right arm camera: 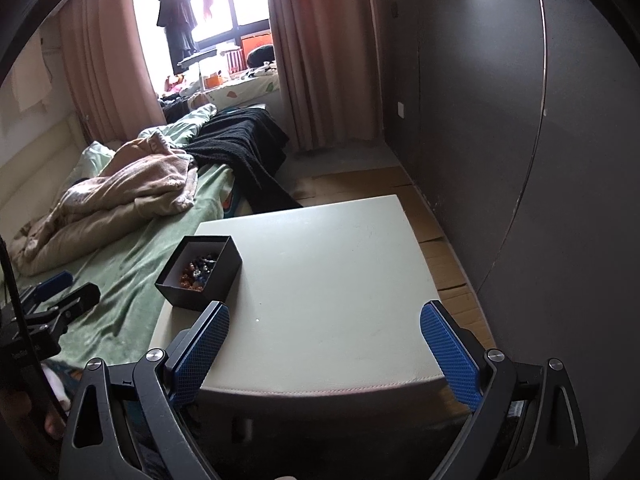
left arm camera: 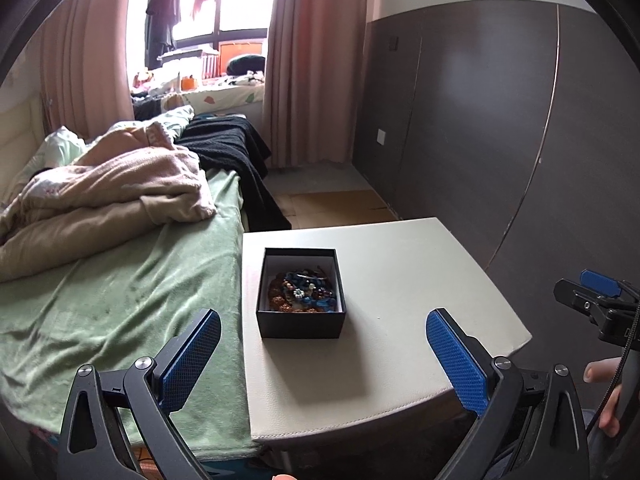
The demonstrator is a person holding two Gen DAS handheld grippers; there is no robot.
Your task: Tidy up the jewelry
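A small black box [left arm camera: 301, 324] with a white lining stands open on the left part of a white table [left arm camera: 400, 280]. It holds a tangle of beaded jewelry [left arm camera: 305, 290] in brown, blue and white. The box also shows in the right wrist view [right arm camera: 212, 280], with the jewelry [right arm camera: 200, 270] inside. My left gripper [left arm camera: 324, 344] is open and empty, hovering just in front of the box. My right gripper [right arm camera: 325, 340] is open and empty above the table's front edge, to the right of the box. Each gripper shows at the edge of the other's view.
A bed with a green sheet [left arm camera: 120, 300] and a beige blanket [left arm camera: 112, 196] runs along the table's left side. A black cloth [left arm camera: 236, 148] hangs over the bed's far end. A dark panelled wall [left arm camera: 500, 120] stands to the right, cardboard [right arm camera: 440, 248] on the floor.
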